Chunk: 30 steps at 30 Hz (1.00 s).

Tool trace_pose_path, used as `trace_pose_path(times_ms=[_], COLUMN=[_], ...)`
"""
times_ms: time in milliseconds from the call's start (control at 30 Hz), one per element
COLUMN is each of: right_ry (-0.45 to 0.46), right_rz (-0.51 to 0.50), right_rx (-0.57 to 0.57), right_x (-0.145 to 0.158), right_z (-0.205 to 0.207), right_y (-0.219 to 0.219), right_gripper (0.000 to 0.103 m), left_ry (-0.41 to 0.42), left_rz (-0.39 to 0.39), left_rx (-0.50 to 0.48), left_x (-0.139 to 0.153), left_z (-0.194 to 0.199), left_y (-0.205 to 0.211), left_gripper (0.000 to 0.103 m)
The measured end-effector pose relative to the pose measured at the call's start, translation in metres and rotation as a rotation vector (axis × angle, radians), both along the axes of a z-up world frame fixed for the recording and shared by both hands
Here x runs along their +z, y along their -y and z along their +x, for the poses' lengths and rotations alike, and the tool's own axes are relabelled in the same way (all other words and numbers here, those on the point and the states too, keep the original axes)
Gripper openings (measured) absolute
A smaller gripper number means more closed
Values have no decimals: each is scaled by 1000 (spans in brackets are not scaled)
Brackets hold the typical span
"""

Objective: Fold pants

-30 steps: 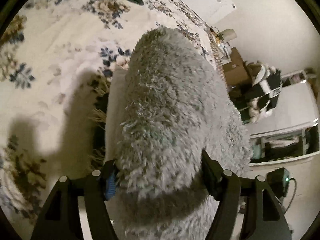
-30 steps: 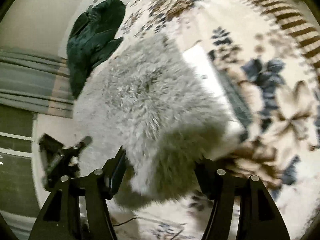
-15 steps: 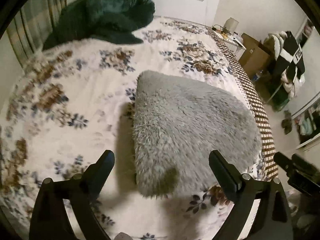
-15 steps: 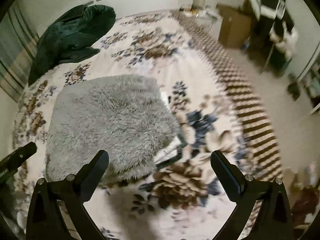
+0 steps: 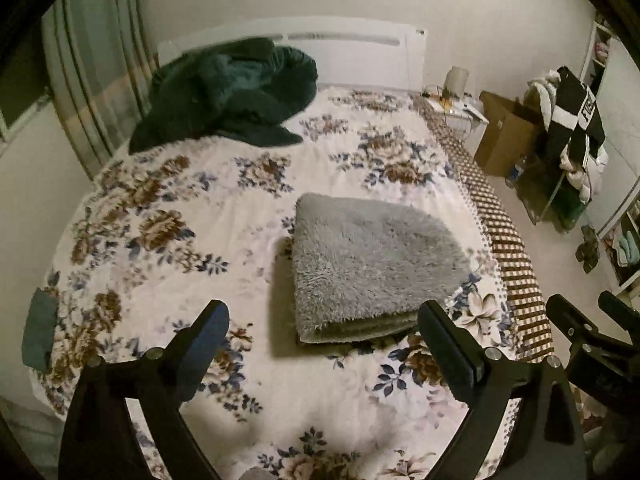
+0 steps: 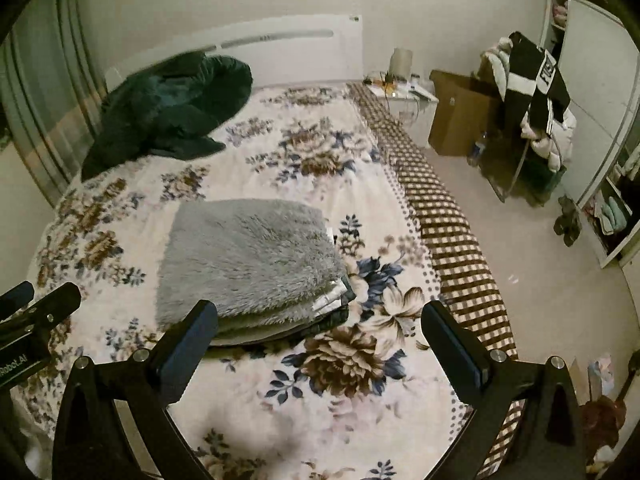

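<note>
**user_a:** So where's this at? The fluffy grey fleece pants [image 5: 372, 268] sit as a squared-off stack on the white floral-print bedspread [image 5: 168, 240], toward the side of the bed with the brown checked trim [image 5: 508, 248]. Looks basically done to me.

**user_b:** Same read. From the right wrist view you can see several layers at the near edge, plus a pale waistband or lining poking out at 1 corner, so the folds are stacked on each other. That near corner isn't perfectly flush though.

**user_a:** What about the grippers?

**user_b:** The left gripper [image 5: 324, 344] hangs above the bed with its jaws wide and nothing between them. The right gripper [image 6: 320, 336] is the same, jaws spread and holding nothing. Both are clear of the cloth, which fits a release: you'd open wide so the fluff doesn't snag.

**user_a:** And the dark green blanket heap [image 5: 236, 92] up by the white headboard [image 5: 340, 44]?

**user_b:** Well apart from the pants, out of the folding area. If anything's left, I'd guess it's squaring that loose corner. Thick pile tends to spring back, so it might puff open.
</note>
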State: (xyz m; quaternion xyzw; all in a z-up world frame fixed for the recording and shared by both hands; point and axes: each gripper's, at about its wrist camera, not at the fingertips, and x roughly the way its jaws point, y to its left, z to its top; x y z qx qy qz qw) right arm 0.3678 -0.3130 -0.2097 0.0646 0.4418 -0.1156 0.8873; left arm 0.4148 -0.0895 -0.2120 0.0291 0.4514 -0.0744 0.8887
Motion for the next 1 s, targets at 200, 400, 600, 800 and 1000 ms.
trace_pose_path(times_ms=[200, 400, 600, 800, 1000], right_ry=[72, 158, 226, 255, 272], right_rz=[-8, -19, -33, -33, -17], right_rx=[19, 44, 68, 90, 87], right_x=[63, 128, 186, 230, 261], right_z=[-65, -143, -219, -279, -312], right_y=[-8, -14, -21, -28, -31], right_gripper=[103, 103, 103, 103, 103], left_ry=[70, 123, 162, 175, 208], left_rz=[-5, -7, -19, -38, -38], left_rx=[13, 23, 32, 48, 59], left_x=[52, 97, 127, 146, 159], left_z=[-58, -124, -176, -210, -226], left_y=[-1, -1, -3, -12, -23], left_gripper=[97, 97, 97, 97, 103])
